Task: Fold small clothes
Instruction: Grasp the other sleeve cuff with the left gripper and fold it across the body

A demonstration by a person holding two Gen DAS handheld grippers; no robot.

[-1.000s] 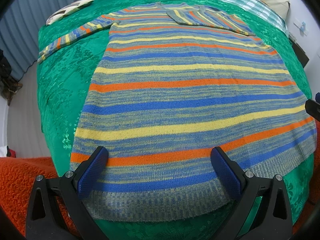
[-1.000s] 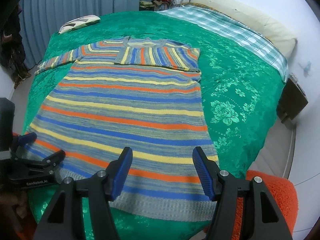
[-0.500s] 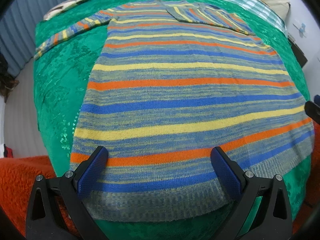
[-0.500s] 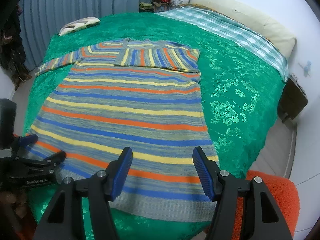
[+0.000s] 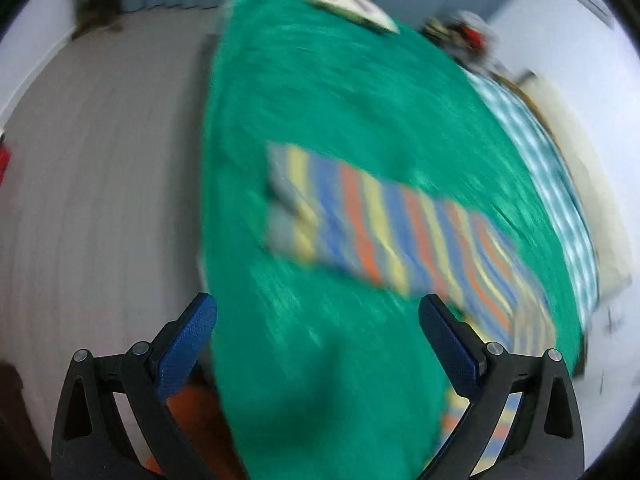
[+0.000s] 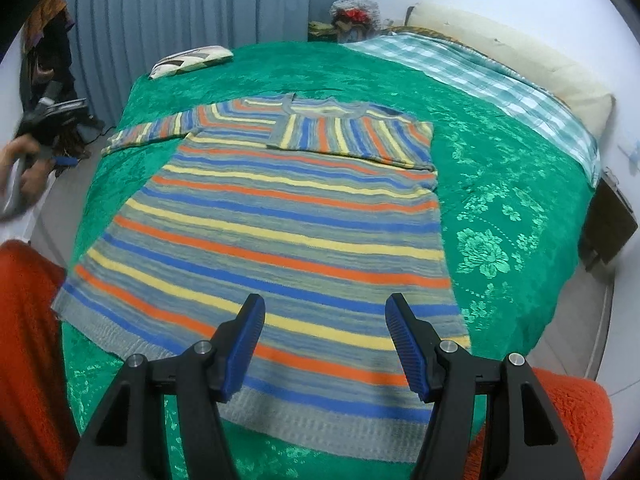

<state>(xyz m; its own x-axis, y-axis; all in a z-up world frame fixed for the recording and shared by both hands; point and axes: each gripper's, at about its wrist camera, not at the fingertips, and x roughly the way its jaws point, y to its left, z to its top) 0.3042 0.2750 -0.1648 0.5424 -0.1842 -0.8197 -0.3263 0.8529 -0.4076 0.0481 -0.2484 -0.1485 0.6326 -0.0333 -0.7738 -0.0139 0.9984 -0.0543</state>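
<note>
I am holding my left gripper [image 5: 318, 330] off the left edge of the bed, its fingers spread wide apart with nothing between them, facing the sweater's outstretched left sleeve [image 5: 384, 224] through heavy blur. The striped sweater [image 6: 288, 240] is lying flat on the green bedspread [image 6: 500, 200], its right sleeve folded across the chest. My right gripper [image 6: 324, 336] is hovering over the hem, fingers apart and empty.

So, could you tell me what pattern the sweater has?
The sweater has orange, yellow, blue and grey stripes; right wrist view shows it best.
</note>
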